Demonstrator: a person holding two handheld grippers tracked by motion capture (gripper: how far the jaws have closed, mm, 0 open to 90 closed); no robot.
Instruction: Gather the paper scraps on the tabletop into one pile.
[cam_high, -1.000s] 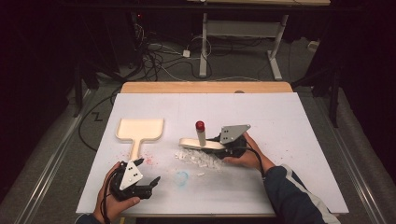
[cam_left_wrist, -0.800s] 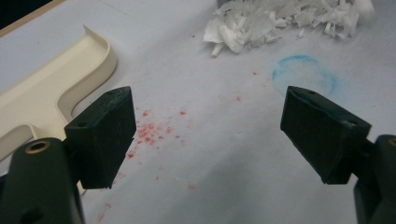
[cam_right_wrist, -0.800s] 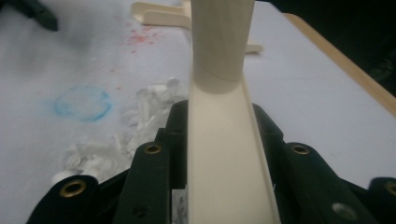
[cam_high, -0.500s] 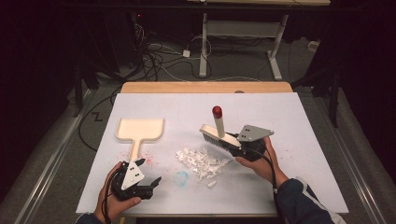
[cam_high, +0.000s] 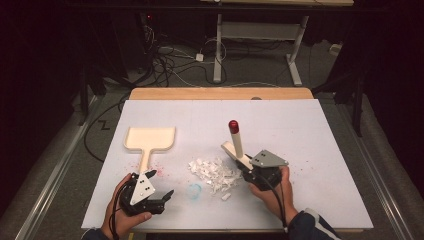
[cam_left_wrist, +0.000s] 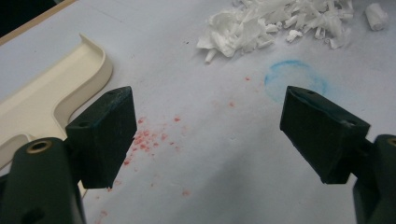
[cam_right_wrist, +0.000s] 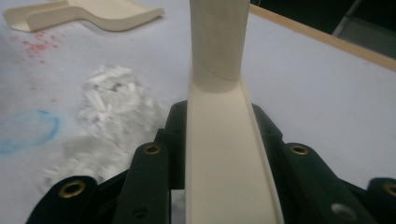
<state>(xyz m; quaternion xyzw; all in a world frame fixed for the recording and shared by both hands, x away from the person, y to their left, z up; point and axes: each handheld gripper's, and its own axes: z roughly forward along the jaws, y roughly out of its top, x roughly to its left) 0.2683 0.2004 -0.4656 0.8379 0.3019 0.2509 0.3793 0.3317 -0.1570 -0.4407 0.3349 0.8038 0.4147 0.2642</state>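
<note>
Counter (cam_high: 320, 130), white-topped, wooden edge at far side.

Left tongs (cam_high: 162, 196): held low at near left, jaws spread wide, released, nothing between them; they hover over red specks (cam_left_wrist: 149, 140) and face a blue ring mark (cam_left_wrist: 294, 79).

Right tongs (cam_high: 245, 167): clenched on the cream brush (cam_high: 236, 147), gripped by its flat base, handle tilted up and away, red tip (cam_high: 233, 124) uppermost.

Cream dustpan (cam_high: 149, 140): lying flat at left, handle toward the person, well apart from the brush.

Shredded white paper pile (cam_high: 215, 172): centre, just beside the right tongs.
</note>
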